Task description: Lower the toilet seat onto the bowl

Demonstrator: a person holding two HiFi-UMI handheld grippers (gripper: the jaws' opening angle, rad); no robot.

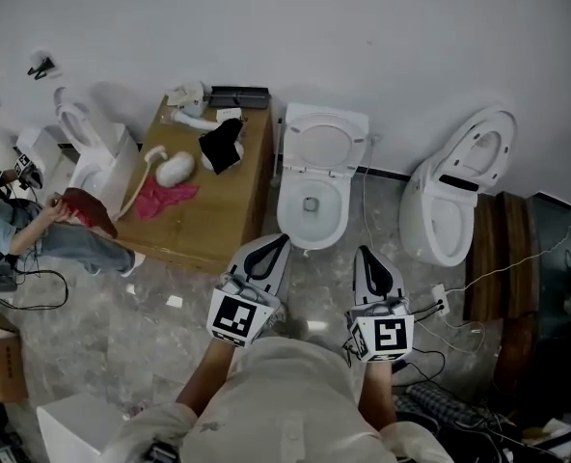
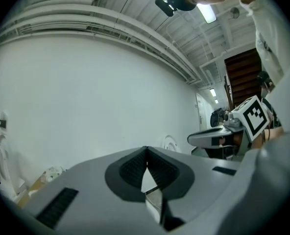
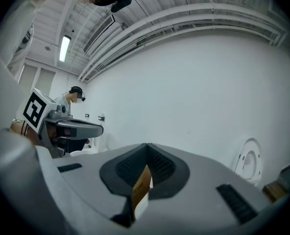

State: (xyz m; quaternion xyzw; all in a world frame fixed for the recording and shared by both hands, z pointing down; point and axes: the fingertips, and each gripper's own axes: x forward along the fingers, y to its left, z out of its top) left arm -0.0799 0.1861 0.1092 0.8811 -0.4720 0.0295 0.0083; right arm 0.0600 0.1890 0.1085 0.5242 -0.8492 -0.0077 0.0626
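Table (image 1: 218,222) left of the bowl (image 1: 310,210), second toilet (image 1: 449,205) right. The left gripper (image 1: 277,242) and right gripper (image 1: 365,255) are closed, empty, before the bowl; the seat (image 1: 303,150) stands raised at the wall, long axis upright, facing them

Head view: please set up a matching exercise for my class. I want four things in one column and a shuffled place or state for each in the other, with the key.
Things
1. pink cloth
2. black cloth
3. middle toilet
4. left tool

Descriptions
A. shut, nothing held
B. on the left half of the wooden platform
C. seat raised, between the platform and a second toilet
D. on the platform's right half, nearer the wall

Pairs: 1-B, 2-D, 3-C, 4-A
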